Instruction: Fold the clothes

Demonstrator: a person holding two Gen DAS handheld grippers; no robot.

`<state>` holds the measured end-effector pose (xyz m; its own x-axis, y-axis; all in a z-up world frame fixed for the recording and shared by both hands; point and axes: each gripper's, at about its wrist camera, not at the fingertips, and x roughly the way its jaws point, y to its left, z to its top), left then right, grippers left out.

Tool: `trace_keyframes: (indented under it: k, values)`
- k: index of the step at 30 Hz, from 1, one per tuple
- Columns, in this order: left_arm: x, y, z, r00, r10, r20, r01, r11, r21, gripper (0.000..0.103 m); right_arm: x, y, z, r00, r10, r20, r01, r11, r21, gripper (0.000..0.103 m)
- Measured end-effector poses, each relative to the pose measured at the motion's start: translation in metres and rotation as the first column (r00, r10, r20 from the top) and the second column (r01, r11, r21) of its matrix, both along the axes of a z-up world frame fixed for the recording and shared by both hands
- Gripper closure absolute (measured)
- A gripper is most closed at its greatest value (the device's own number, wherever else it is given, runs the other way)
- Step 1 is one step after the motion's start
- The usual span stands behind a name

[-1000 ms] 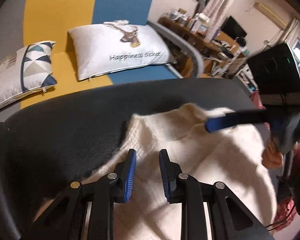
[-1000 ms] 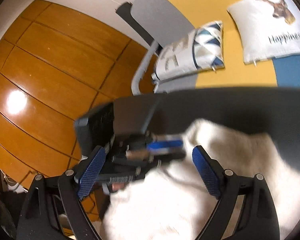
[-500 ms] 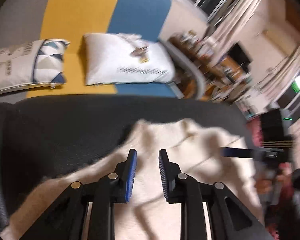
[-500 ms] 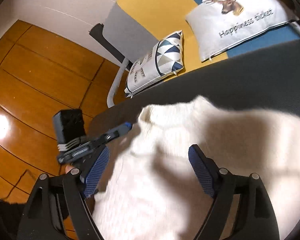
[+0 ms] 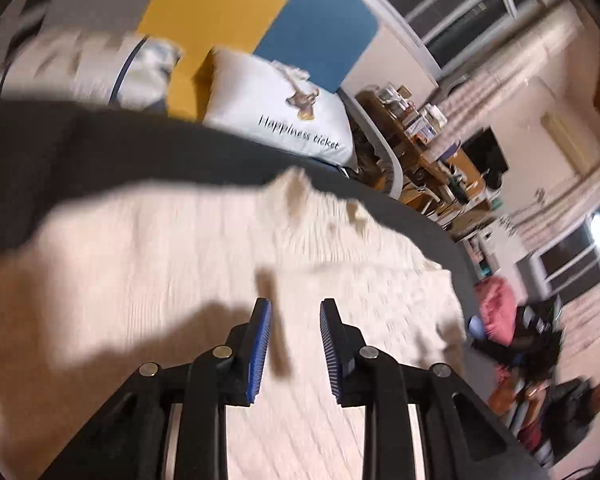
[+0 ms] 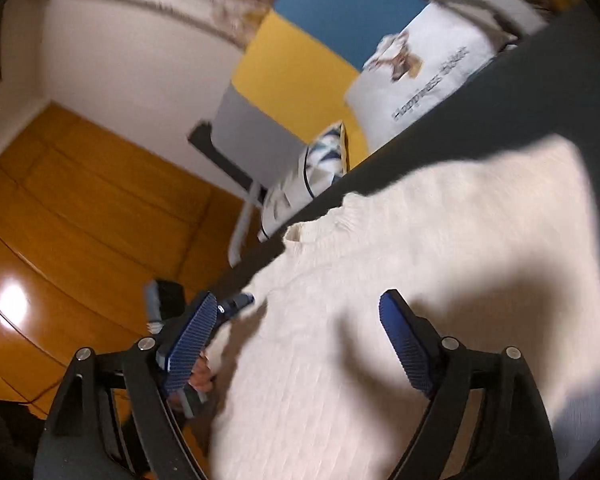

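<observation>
Sweater motion-blurred, hem cut off — grippers' contact unclear

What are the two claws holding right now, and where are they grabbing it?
Nothing. The left claw and the right claw are both open above the white sweater, which lies spread on the dark surface. No cloth sits between either claw's pads.

Both wrist cameras are looking down along their fingers, close over the cream sweater — the left facing toward the room's windows, the right toward a wooden wall — sharing the sweater and lettered pillow.
</observation>
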<state>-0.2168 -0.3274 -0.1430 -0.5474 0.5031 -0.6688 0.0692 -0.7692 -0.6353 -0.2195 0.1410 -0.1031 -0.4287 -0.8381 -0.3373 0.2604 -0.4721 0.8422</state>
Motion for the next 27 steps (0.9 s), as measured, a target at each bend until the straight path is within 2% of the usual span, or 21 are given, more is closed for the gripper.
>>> trace_keyframes:
  k: [3, 5, 7, 10, 14, 19, 20, 21, 22, 27]
  values:
    - [0.018, -0.005, -0.009, 0.999, 0.036, 0.029, -0.038, 0.996, 0.081, 0.077, 0.035, 0.025, -0.017, 0.993, -0.099, 0.067, 0.101, 0.994, -0.035, 0.009]
    - [0.020, -0.007, -0.011, 0.998, 0.062, 0.032, -0.065, 0.992, 0.108, 0.077, 0.051, 0.031, -0.022, 0.982, -0.159, 0.099, 0.158, 0.987, 0.020, 0.009]
    - [0.020, -0.006, -0.010, 0.996, 0.080, 0.031, -0.083, 0.989, 0.119, 0.075, 0.063, 0.027, -0.023, 0.975, -0.209, 0.079, 0.199, 0.972, 0.124, 0.009]
    - [0.012, 0.002, -0.011, 0.997, 0.065, 0.046, -0.070, 0.991, 0.110, 0.074, 0.070, 0.000, -0.021, 0.983, -0.181, 0.032, 0.167, 0.953, 0.253, 0.009]
    - [0.000, 0.013, -0.013, 0.997, 0.043, 0.068, -0.049, 0.994, 0.099, 0.073, 0.073, -0.029, -0.022, 0.988, -0.153, -0.019, 0.148, 0.914, 0.377, 0.009]
    - [-0.004, 0.015, -0.023, 0.993, 0.060, 0.099, -0.080, 0.975, 0.206, 0.075, 0.077, -0.033, -0.018, 0.989, -0.135, -0.065, 0.150, 0.895, 0.421, 0.006]
    - [-0.006, 0.017, -0.024, 0.993, 0.061, 0.097, -0.081, 0.971, 0.223, 0.077, 0.078, -0.033, -0.018, 0.988, -0.134, -0.071, 0.152, 0.894, 0.421, 0.006]
    - [-0.007, 0.019, -0.024, 0.994, 0.061, 0.094, -0.082, 0.967, 0.240, 0.090, 0.078, -0.034, -0.017, 0.988, -0.135, -0.076, 0.155, 0.893, 0.423, 0.005]
    - [-0.007, 0.021, -0.023, 0.995, 0.061, 0.083, -0.079, 0.966, 0.247, 0.099, 0.078, -0.035, -0.017, 0.988, -0.134, -0.081, 0.155, 0.890, 0.429, 0.005]
    - [-0.001, 0.032, 0.014, 0.993, 0.105, -0.057, -0.094, 0.980, 0.177, 0.098, 0.086, -0.040, -0.016, 0.988, -0.121, -0.098, 0.153, 0.870, 0.468, 0.005]
